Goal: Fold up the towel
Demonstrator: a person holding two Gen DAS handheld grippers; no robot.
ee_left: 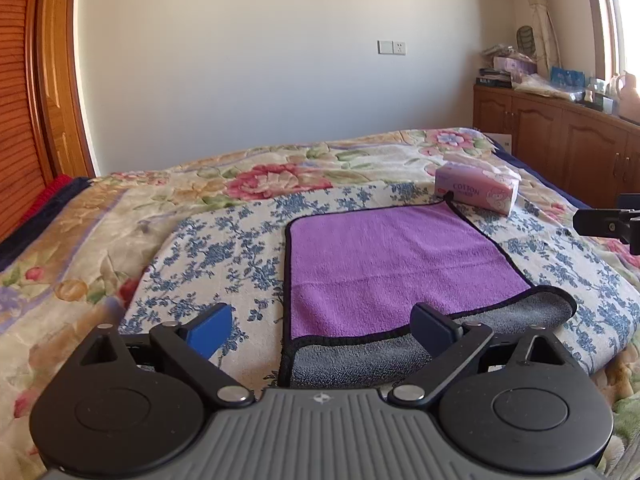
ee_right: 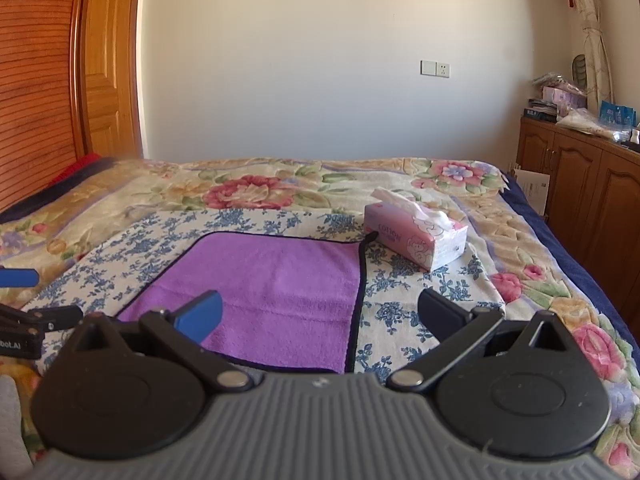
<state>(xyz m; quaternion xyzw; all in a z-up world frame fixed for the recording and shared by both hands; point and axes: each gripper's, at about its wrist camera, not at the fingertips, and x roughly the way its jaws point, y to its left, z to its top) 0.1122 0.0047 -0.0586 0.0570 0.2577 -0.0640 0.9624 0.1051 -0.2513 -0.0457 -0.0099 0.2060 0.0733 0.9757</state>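
A purple towel (ee_left: 392, 268) with black trim lies on the bed, folded over so its grey underside (ee_left: 360, 364) shows along the near edge. It also shows in the right wrist view (ee_right: 272, 300). My left gripper (ee_left: 324, 330) is open and empty, hovering above the towel's near left corner. My right gripper (ee_right: 320, 318) is open and empty above the towel's near right edge. The right gripper's tip shows at the right edge of the left wrist view (ee_left: 608, 224). The left gripper's blue finger (ee_right: 18, 278) shows at the left edge of the right wrist view.
A pink tissue box (ee_left: 476, 192) stands just beyond the towel's far right corner, also in the right wrist view (ee_right: 416, 238). A blue-flowered cloth (ee_left: 224, 248) lies under the towel on the floral bedspread (ee_left: 120, 208). A wooden cabinet (ee_left: 560, 140) stands right, a wooden door (ee_right: 104, 72) left.
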